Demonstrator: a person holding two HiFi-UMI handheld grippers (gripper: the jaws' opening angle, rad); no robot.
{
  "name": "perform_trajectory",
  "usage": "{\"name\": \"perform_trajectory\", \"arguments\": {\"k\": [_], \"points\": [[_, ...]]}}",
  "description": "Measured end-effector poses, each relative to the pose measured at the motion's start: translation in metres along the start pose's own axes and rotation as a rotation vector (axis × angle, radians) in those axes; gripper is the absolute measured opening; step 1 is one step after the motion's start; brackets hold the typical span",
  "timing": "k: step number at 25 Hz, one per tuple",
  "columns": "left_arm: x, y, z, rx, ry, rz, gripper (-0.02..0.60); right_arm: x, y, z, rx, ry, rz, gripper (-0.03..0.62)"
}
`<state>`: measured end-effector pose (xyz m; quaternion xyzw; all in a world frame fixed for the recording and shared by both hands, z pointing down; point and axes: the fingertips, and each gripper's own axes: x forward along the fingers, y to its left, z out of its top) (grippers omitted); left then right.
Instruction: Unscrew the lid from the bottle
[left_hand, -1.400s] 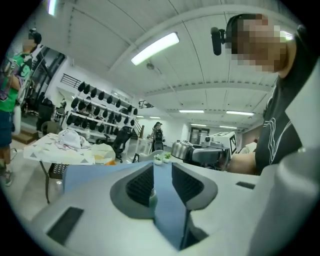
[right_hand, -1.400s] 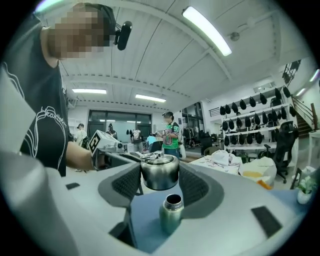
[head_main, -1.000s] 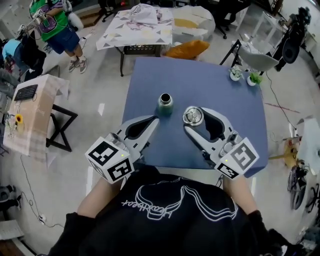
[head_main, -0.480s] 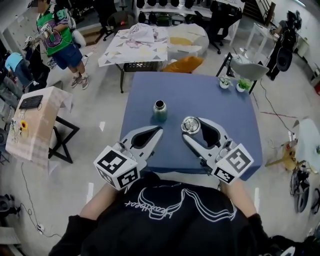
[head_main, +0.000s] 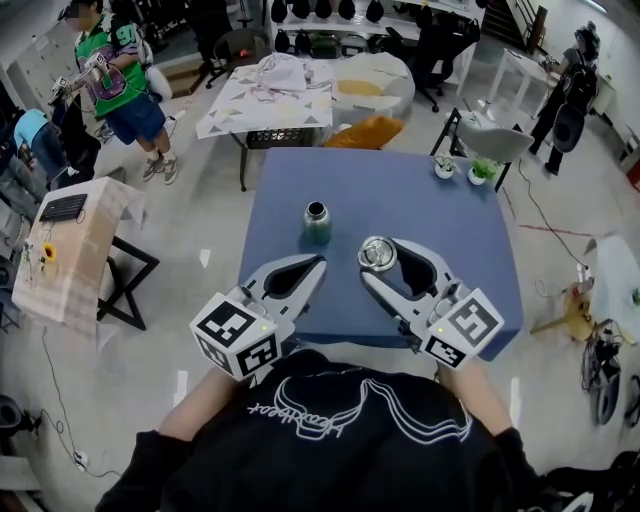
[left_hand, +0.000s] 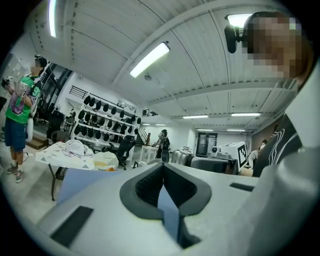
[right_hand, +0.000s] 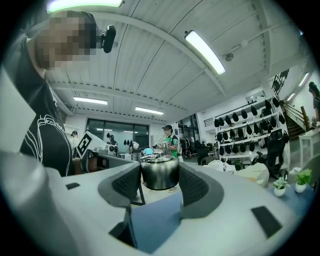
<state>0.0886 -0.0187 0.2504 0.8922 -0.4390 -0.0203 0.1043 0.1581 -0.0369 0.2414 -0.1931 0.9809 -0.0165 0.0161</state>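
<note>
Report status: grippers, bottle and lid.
Left gripper shut, empty. Right gripper clamps round silver metal lid. Green metal bottle stands open on blue table, apart from both. Nothing in the way.

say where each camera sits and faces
Head view: on the person's head, steeply down at blue table, bottle, left gripper, right gripper, shirt.
Left gripper view: on that gripper, level across the room; shut fingers, shirt at right.
Right gripper view: on that gripper, level; fingers grip the lid, shirt at left.
Head and right gripper views share the lid.
</note>
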Motion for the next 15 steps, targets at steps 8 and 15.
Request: {"name": "perform_trajectory", "arguments": {"k": [8,15], "points": [[-0.003,0.011,-0.005,-0.003,0.01,0.022,0.006,0.007,0.0,-0.005,0.005,-0.001,0.002,0.242],[-0.004,0.02,-0.006,-0.007,0.025,0.017,0.006,0.018,0.0,-0.006,0.008,0.008,0.004,0.242]]}}
